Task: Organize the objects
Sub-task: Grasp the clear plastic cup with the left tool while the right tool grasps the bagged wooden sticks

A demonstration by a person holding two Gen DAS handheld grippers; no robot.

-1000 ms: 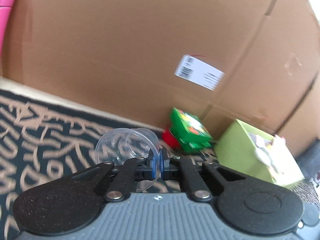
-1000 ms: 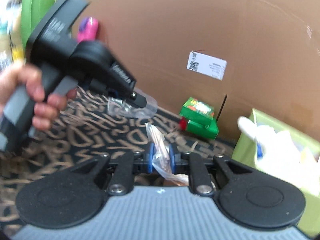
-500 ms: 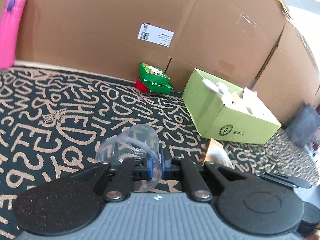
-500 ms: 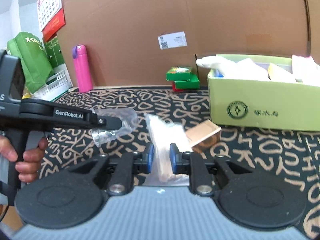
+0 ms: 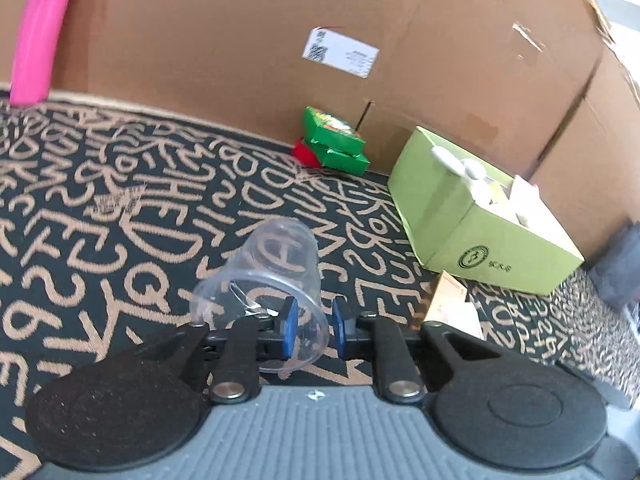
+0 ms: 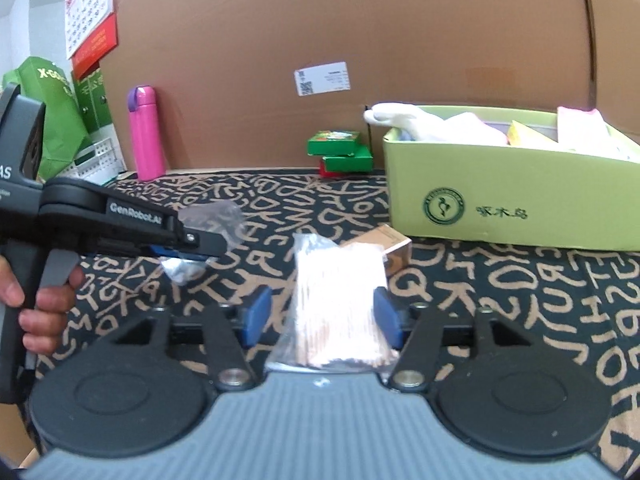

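The left tongs [image 5: 312, 328] have just been opening, and the rim wall of the clear plastic cup [image 5: 268, 276] sits loosely between the parted blue pads, tipped over the letter-patterned mat [image 5: 120, 208]. The right tongs [image 6: 320, 316] have just been opening wider; the clear packet of thin sticks [image 6: 336, 300] lies between them, its right edge against one pad. The green box [image 6: 512, 200] stands beyond, near the small brown carton [image 6: 394, 246].

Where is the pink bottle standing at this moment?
In the right wrist view the pink bottle stands upright at far left, against the cardboard wall, beside the white basket.
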